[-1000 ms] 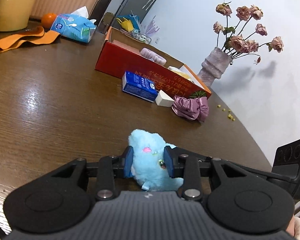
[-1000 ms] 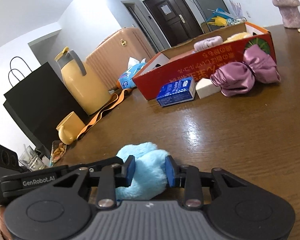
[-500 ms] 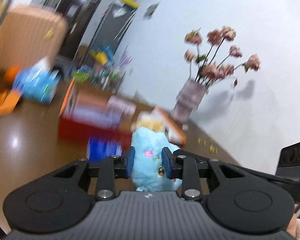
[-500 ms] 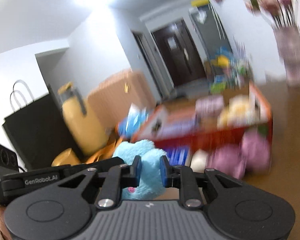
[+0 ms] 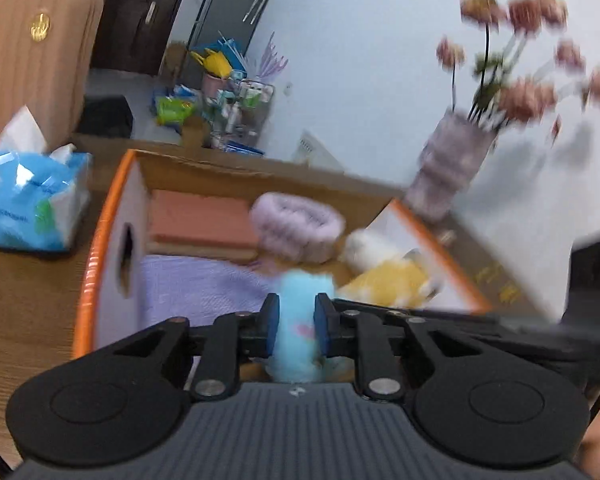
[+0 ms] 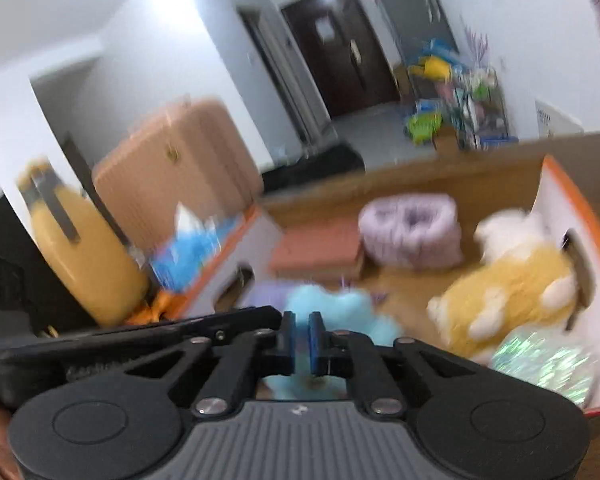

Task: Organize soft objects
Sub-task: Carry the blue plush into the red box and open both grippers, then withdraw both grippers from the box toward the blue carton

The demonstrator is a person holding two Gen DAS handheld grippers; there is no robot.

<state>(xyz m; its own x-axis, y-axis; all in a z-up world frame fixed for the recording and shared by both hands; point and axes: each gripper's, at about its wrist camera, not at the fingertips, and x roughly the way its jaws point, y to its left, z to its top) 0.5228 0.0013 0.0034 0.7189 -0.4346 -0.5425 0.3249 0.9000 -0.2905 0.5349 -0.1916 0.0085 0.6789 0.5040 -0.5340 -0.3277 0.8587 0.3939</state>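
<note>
Both grippers grip one light-blue plush toy and hold it in the air over the open orange-rimmed box. My left gripper point(image 5: 297, 330) is shut on the blue plush toy point(image 5: 298, 312). My right gripper point(image 6: 301, 338) is shut on the same toy point(image 6: 336, 310). The box point(image 5: 100, 240) holds a lilac fluffy ring point(image 5: 296, 226), a yellow and white plush point(image 5: 388, 280), a lilac cloth point(image 5: 204, 292) and a pink flat pad point(image 5: 196, 222). In the right wrist view the box point(image 6: 580, 208) also holds a shiny iridescent item point(image 6: 544, 364).
A blue tissue pack point(image 5: 24, 200) lies left of the box. A vase of dried roses point(image 5: 456, 172) stands behind the box's far right corner. A yellow jug point(image 6: 80, 256) and a tan suitcase point(image 6: 172, 176) are at the left.
Both grippers have lifted the blue plush off the table and carried it forward to above the open box. Both grippers have squeezed tighter on it.
</note>
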